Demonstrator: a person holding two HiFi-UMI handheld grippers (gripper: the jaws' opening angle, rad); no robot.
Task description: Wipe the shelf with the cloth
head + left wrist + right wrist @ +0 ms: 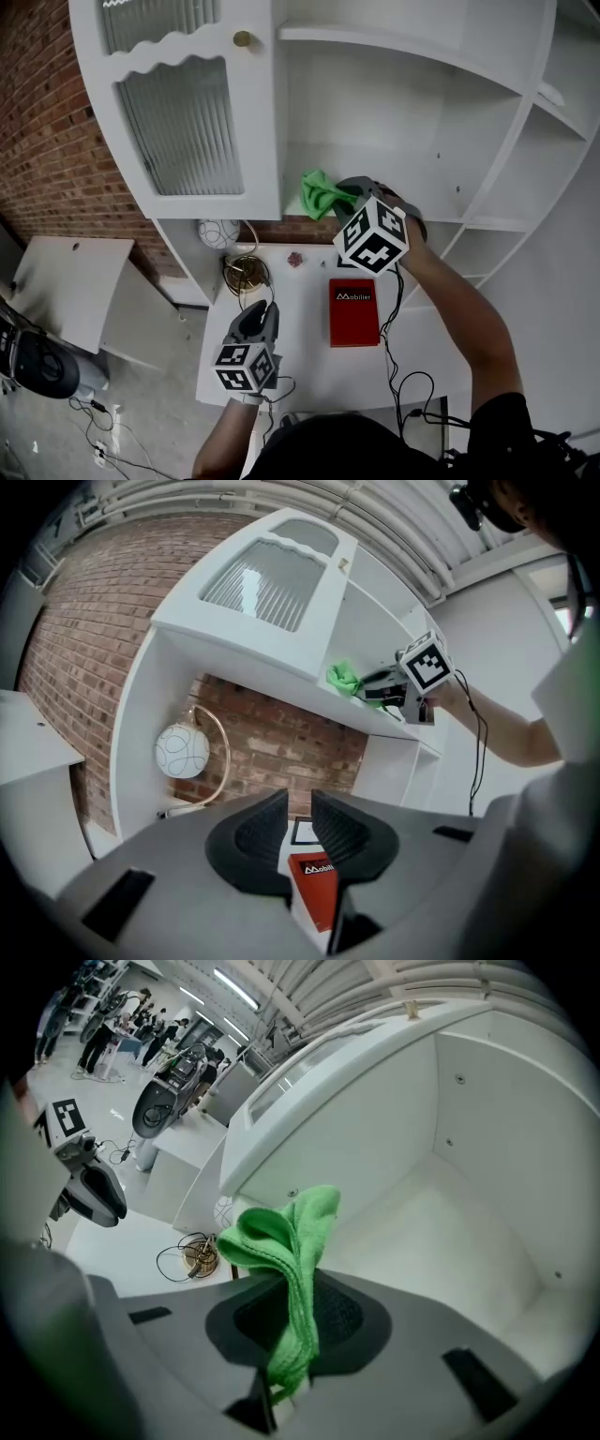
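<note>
One green cloth (283,1241) is clamped between the closed jaws of the right gripper (351,195), with its free end bunched above them. Cloth position: left front edge of the open shelf (412,178), beside the glazed door (187,122). Left gripper (300,829): jaws a narrow gap apart, holding nothing, held low over the table (309,375). A red box (353,311) lies on the table between the grippers.

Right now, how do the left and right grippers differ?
The right gripper is shut on the green cloth; the left gripper holds nothing, jaws slightly apart. The right reaches up at the shelf; the left hangs low over the white table. Both carry marker cubes.
</note>
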